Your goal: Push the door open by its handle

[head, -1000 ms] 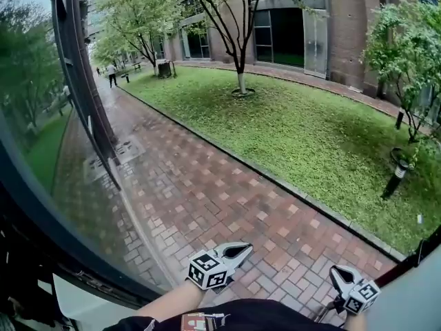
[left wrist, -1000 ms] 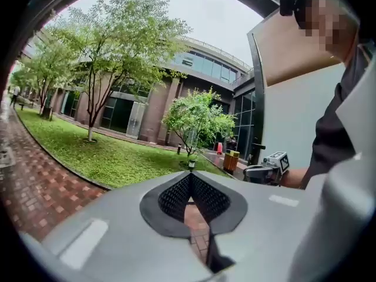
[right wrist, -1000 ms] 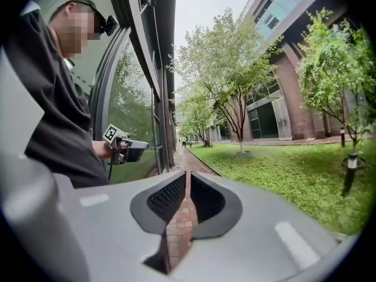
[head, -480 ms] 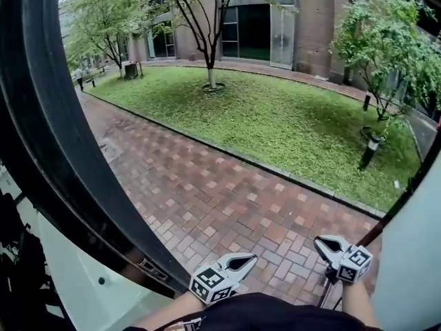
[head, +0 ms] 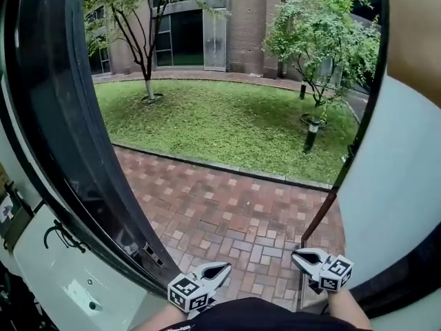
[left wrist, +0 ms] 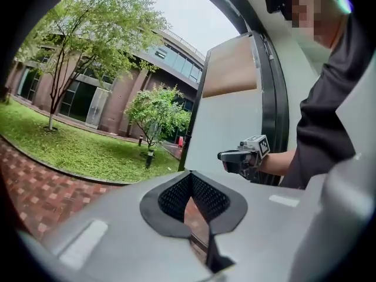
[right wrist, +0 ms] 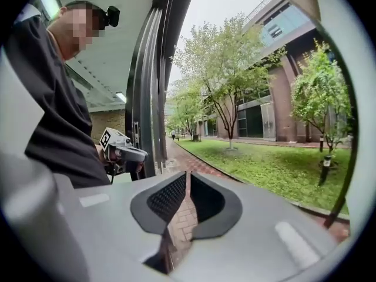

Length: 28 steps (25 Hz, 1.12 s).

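The door stands open and I look out through the doorway. Its dark-framed glass leaf (head: 62, 136) curves up the left side. A white panel with a dark edge (head: 393, 185) fills the right side, also seen as the white panel (left wrist: 226, 128) in the left gripper view. I cannot make out a handle for certain. My left gripper (head: 226, 268) is low in the opening, shut and empty, with its tips (left wrist: 189, 177) meeting over the brick. My right gripper (head: 295, 255) hangs close to the white panel's edge, shut on nothing (right wrist: 188, 178). Each gripper shows in the other's view: right gripper (left wrist: 228, 155), left gripper (right wrist: 140, 153).
Outside lies a red brick path (head: 234, 212), then a lawn (head: 227, 123) with trees (head: 317, 33) and a low bollard light (head: 311, 133). A brick building (head: 241, 26) stands behind. A white surface with a black hook-shaped fitting (head: 62, 236) sits at lower left.
The view has swung right: the dark door frame slid to the left edge and the white panel grew at the right. Both grippers moved on through the opening, still shut.
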Tool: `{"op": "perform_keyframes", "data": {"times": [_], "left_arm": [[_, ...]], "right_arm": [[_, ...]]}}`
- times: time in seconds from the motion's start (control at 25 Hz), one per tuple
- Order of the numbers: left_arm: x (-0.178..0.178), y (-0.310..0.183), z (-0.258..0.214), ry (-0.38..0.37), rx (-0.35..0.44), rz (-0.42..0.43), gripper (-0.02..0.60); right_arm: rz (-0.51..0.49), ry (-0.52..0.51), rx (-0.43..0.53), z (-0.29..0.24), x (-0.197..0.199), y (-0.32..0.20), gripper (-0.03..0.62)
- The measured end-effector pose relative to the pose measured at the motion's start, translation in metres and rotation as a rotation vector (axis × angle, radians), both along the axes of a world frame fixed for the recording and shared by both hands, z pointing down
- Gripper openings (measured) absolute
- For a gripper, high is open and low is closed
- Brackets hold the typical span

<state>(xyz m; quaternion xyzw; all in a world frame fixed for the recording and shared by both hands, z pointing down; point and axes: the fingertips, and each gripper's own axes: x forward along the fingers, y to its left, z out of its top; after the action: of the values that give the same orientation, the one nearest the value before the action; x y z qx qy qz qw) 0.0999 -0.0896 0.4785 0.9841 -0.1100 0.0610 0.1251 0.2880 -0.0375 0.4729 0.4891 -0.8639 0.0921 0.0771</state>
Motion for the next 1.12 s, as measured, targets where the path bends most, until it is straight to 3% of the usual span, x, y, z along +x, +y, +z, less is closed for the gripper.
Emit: {"op": "perform_keyframes", "data": {"times": [0.24, 0.4, 0.56, 0.72, 0.92, 1.12], "left_arm": [[-0.013, 0.029, -0.006, -0.035, 0.036, -0.05, -0.002], [-0.011, 0.074, 0.013, -0.034, -0.014, -0.1, -0.002], [0.007, 0.118, 0.026, -0.06, -0.066, -0.067, -0.002], [0.005, 0.137, 0.017, -0.057, -0.043, -0.018, -0.002], [-0.029, 0.122, 0.013, -0.032, -0.044, 0.036, -0.002], [-0.1, 0.113, 0.039, -0.069, -0.016, 0.116, -0.002]], "right_arm": [[0.072, -0.063, 0.038, 0.0, 0.015, 0.061, 0.003], [0.054, -0.09, -0.001, 0.029, 0.012, 0.115, 0.002], [0.068, -0.095, -0.02, 0.043, 0.014, 0.161, 0.002], [0.144, -0.123, -0.025, 0.04, 0.02, 0.191, 0.002], [0.269, -0.129, 0.015, 0.027, 0.002, 0.198, 0.002], [0.375, -0.16, 0.004, 0.042, -0.06, 0.2, 0.002]]}}
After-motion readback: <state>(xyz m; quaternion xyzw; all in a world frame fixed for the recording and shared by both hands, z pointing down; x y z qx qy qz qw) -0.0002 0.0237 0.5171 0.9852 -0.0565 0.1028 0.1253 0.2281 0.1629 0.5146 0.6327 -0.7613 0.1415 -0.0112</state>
